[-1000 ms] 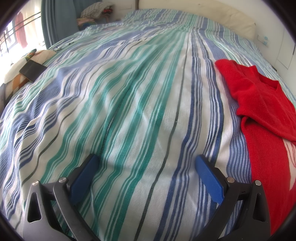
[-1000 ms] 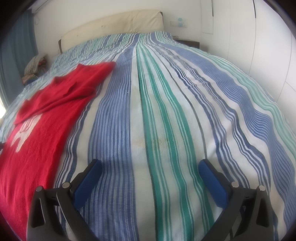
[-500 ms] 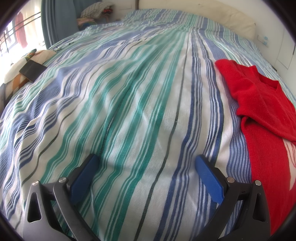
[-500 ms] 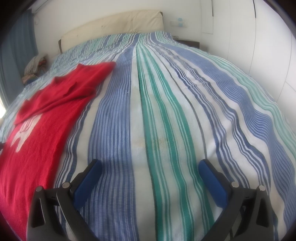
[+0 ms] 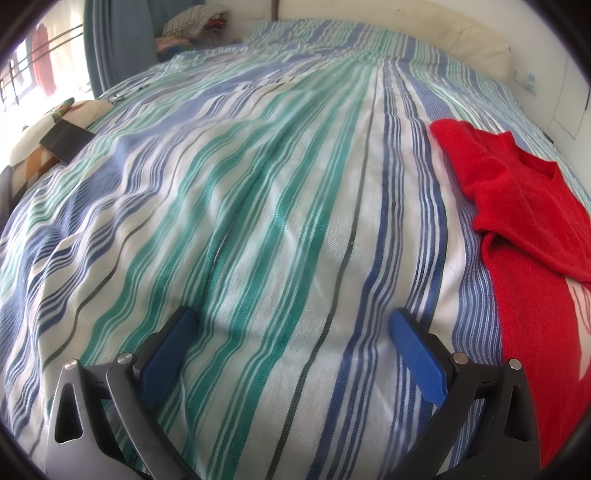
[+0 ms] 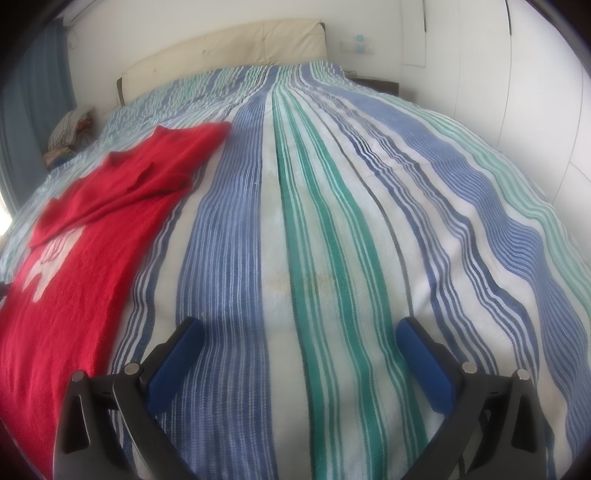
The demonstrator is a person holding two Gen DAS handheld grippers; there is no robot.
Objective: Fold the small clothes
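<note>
A red knitted sweater (image 5: 524,221) with a white pattern lies on the striped bedspread (image 5: 258,206), its sleeves folded in over the chest. In the left wrist view it is at the right edge; in the right wrist view the sweater (image 6: 85,229) is at the left. My left gripper (image 5: 291,321) is open and empty, low over the bedspread to the left of the sweater. My right gripper (image 6: 299,332) is open and empty over the bedspread (image 6: 332,221) to the right of the sweater.
A cream headboard (image 6: 229,48) and white wall lie at the far end. A pile of clothes (image 5: 192,26) and a blue curtain (image 5: 114,40) stand at the far left. A dark flat object (image 5: 66,140) rests on a cushion by the bed's left edge.
</note>
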